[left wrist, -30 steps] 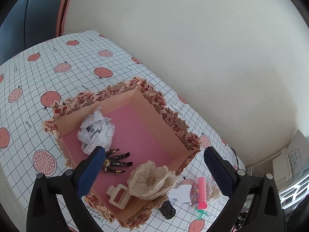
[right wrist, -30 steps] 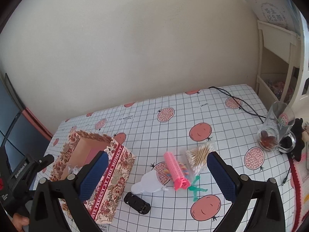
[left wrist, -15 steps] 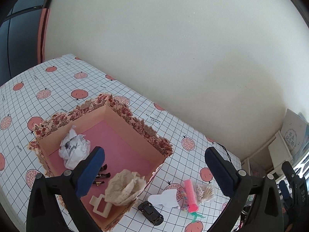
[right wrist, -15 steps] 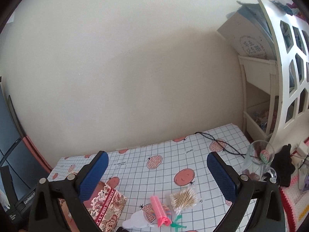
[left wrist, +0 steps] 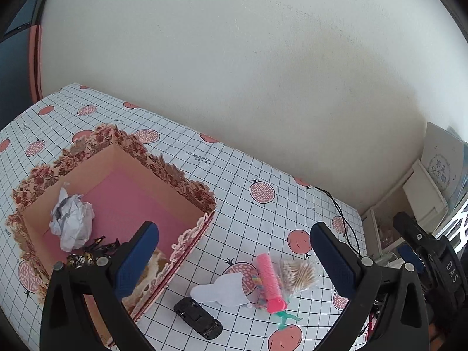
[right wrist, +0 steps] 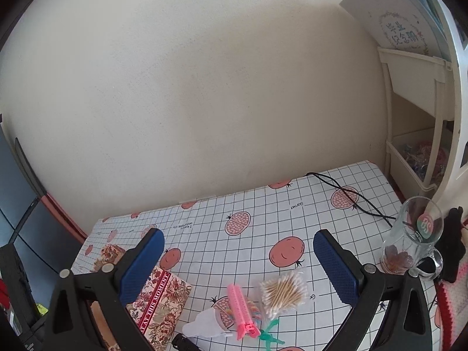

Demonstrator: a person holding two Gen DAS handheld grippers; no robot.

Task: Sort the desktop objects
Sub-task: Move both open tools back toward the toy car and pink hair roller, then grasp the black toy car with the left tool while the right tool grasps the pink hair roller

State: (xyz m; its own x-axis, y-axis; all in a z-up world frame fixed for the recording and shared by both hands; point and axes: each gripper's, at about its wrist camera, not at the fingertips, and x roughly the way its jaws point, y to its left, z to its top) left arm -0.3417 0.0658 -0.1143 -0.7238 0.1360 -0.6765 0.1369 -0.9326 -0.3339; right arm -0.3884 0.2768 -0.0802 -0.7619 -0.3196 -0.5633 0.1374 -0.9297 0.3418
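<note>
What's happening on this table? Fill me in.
A person is sorting desktop clutter into a floral box using two handheld claws. Both the left claw and right claw are open and hold nothing. A crumpled paper ball already lies inside. Left out on the table are a pink hair roller, a bag of cotton swabs and a black toy car.

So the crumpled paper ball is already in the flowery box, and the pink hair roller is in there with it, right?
Not quite. The crumpled paper ball is in the flowery box, but the pink hair roller lies outside on the tablecloth, beside the cotton swabs. The left wrist view shows it.
</note>
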